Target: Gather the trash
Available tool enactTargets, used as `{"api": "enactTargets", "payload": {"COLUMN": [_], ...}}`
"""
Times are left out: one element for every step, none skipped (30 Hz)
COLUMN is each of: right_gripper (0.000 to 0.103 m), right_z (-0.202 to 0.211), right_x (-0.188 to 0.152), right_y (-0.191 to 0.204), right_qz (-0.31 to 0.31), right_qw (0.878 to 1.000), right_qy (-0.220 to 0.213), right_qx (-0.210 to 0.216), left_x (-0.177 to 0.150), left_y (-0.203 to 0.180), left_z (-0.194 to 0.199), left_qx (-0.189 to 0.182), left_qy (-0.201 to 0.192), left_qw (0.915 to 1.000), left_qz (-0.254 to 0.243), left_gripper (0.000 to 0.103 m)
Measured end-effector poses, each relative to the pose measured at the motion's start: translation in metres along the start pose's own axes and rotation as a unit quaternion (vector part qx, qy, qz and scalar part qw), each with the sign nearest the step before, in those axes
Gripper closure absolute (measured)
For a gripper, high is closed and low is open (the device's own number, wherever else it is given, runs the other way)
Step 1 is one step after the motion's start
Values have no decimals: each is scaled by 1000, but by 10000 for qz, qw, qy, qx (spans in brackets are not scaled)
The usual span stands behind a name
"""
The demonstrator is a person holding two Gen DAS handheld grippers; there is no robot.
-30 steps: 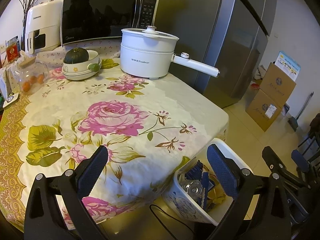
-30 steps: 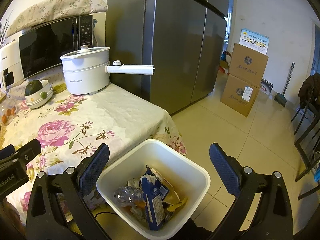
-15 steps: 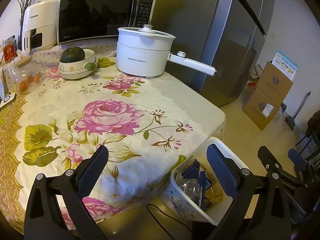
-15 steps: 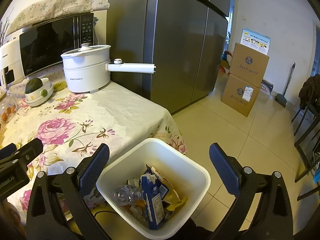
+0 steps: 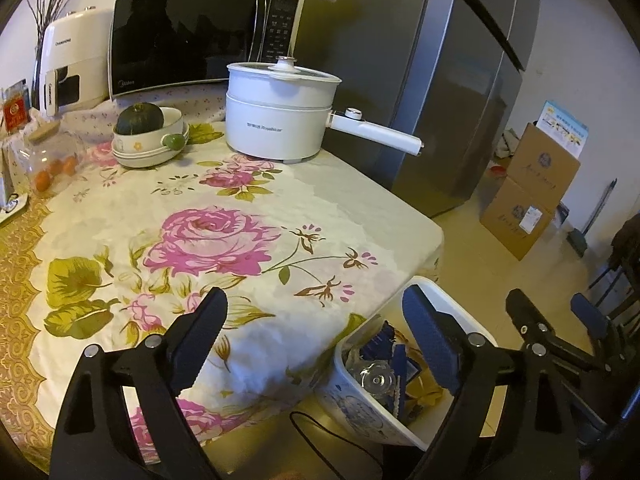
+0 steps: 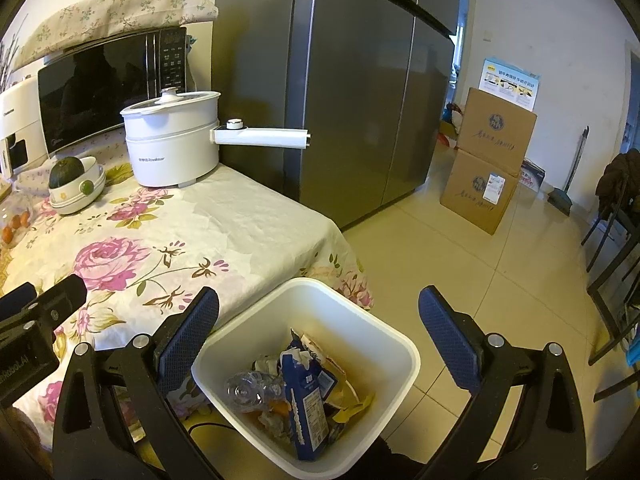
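Left wrist view has your left gripper [image 5: 316, 316] over the near edge of the table [image 5: 360, 204], its jaws wide apart and closing slowly with nothing between them but the flowered cloth below. Past its right finger you see the white bin [image 5: 360, 412] on the floor, touching the hanging cloth at the table's corner, with a crushed clear bottle [image 5: 374, 378] and blue carton pieces inside. A thin black cord [image 5: 316, 428] runs over the floor just in front of the bin. Your right gripper [image 5: 556, 320] shows at the right edge.

From the right wrist, your right gripper [image 6: 320, 320] hangs above the bin [image 6: 400, 348], released, jaws spread wide and empty. The trash lies in the bin: a blue carton [image 6: 306, 400] standing on end, the clear bottle [image 6: 250, 392] on its side just left of it, and yellow scraps [image 6: 356, 402] to the right, all well below the fingers. Part of your left gripper [image 6: 48, 300] shows at the left over the cloth.

At the far side of the table stand a white pot [image 5: 280, 116] with a long handle, a stack of bowls [image 5: 150, 144] with a dark green squash [image 5: 140, 120] on top, and a microwave [image 5: 192, 48]. A grey fridge [image 6: 360, 92] and two cardboard boxes [image 6: 488, 160] stand beyond.
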State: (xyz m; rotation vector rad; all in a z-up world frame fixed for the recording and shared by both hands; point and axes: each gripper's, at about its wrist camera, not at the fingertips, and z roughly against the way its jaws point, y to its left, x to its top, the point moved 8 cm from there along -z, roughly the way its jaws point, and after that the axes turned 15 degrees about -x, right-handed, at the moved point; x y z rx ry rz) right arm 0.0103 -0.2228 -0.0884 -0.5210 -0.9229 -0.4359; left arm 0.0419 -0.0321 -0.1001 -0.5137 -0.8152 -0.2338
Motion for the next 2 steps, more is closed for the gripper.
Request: {"api": "enactTargets", "payload": {"right_gripper": [7, 7], "right_z": [0, 0], "right_x": [0, 1], "right_y": [-1, -2], "right_qz": [-9, -20], "right_qw": [10000, 10000], "right_qy": [-15, -26], "right_qx": [-8, -14], "left_x": [0, 0], "left_y": [0, 1], "left_z": [0, 0], "left_qx": [19, 29], "left_qy": [6, 8], "left_qw": [10000, 10000], "left_qz": [-7, -3], "left_gripper": [14, 13]}}
